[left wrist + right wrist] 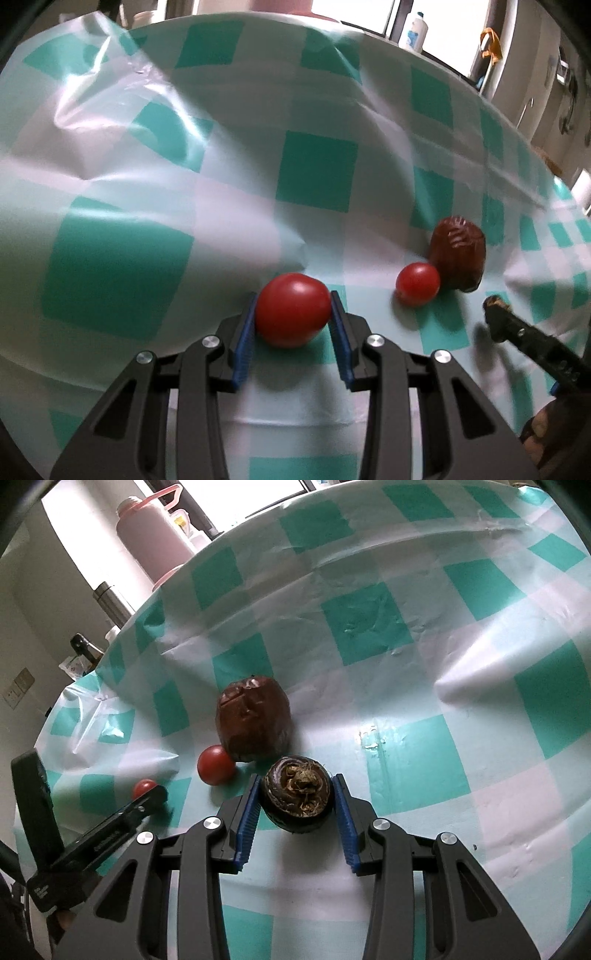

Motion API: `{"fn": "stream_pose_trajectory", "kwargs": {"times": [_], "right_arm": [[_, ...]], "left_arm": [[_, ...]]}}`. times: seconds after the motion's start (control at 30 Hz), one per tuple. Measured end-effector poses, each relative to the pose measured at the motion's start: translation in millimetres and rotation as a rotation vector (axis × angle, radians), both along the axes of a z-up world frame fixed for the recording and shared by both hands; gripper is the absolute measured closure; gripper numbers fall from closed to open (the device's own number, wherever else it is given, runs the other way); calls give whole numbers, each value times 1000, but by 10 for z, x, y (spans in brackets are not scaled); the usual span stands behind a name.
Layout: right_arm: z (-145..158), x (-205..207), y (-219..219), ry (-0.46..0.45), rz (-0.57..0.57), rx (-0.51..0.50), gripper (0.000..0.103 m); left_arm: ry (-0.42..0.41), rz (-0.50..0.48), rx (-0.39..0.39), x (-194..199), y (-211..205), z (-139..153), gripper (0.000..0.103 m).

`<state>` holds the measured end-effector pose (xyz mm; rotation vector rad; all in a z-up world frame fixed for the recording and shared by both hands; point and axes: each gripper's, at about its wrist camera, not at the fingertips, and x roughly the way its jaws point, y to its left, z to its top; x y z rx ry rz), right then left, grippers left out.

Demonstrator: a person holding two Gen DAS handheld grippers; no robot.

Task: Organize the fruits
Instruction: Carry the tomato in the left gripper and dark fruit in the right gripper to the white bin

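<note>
- While we are looking through the left wrist camera, we are seeing the left gripper (293, 314) closed about a cherry tomato (292, 309), its blue pads (246, 332) pressing on both flanks just over the checked tablecloth (317, 173).
- We are judging this tomato to be light, smooth and thin-skinned, so we are favouring a gentle pinch across its widest part; too much squeeze is likely to split it, and glossy skin may slip.
- Off to the right in this view, a second cherry tomato (418, 283) is lying against a wrinkled brown date-like fruit (457, 254), with the right gripper's tip (496, 314) near them.
- As we are turning to the right wrist camera, the right gripper (297, 799) is clamped on a dark, round water chestnut (297, 797), pads on either side, its tufted top facing up.
- We are taking it to be firm and somewhat heavier than the tomatoes, tolerating a stronger hold at its middle.
- Beyond it, the date-like fruit (254, 720) and the loose tomato (216, 770) are sitting on the cloth, and the left gripper (149, 794) is showing at the left with its held tomato (144, 787) peeking out.
</note>
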<state>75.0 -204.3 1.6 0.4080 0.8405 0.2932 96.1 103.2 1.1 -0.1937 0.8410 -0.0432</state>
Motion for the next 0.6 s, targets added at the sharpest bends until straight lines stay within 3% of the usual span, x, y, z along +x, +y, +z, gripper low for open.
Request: {"fn": "stream_pose_trajectory", "kwargs": {"times": [0.13,0.23,0.37,0.6], "right_arm": [[29,-42,-11,-9,14,1,64],[26,-194,-59,21,-1,34,64],[71,-655,-103,-5,-3,94,64],[200,-1364,-299,-60,3,77,64]], "left_arm": [[-11,57,-24,-219,74,67,66],[-13,42,-23,-554,-36,124,66],[-48,29,-14,-1060,-119,174,66],[-72,-15,-35,-1605,-274,170,66]]}}
